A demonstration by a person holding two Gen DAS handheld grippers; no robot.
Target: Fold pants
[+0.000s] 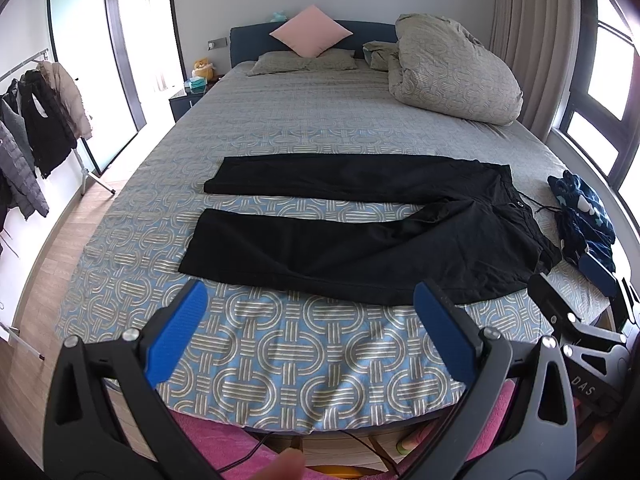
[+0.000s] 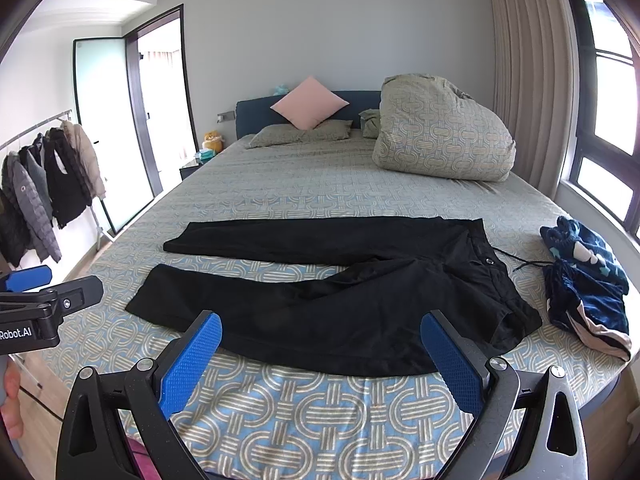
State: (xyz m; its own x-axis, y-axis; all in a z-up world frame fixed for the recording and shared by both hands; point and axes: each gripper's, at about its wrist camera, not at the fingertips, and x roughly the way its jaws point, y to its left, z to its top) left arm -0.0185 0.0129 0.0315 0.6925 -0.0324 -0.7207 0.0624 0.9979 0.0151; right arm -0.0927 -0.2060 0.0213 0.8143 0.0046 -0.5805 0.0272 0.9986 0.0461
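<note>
Black pants [image 1: 360, 236] lie flat on the bed [image 1: 288, 356], both legs pointing left, waistband at the right with a drawstring trailing out. They also show in the right wrist view [image 2: 340, 300]. My left gripper [image 1: 310, 300] is open and empty, hovering over the bed's near edge just short of the nearer leg. My right gripper [image 2: 322, 334] is open and empty, above the near leg's lower edge. The left gripper also shows at the left edge of the right wrist view [image 2: 48, 292].
A pile of dark blue clothes [image 2: 588, 280] lies at the bed's right edge beside the waistband. A bundled duvet [image 2: 444, 136] and pillows [image 2: 304, 130] sit at the head. A clothes rack [image 2: 44, 184] stands on the left. A pink rug [image 1: 224, 452] lies below.
</note>
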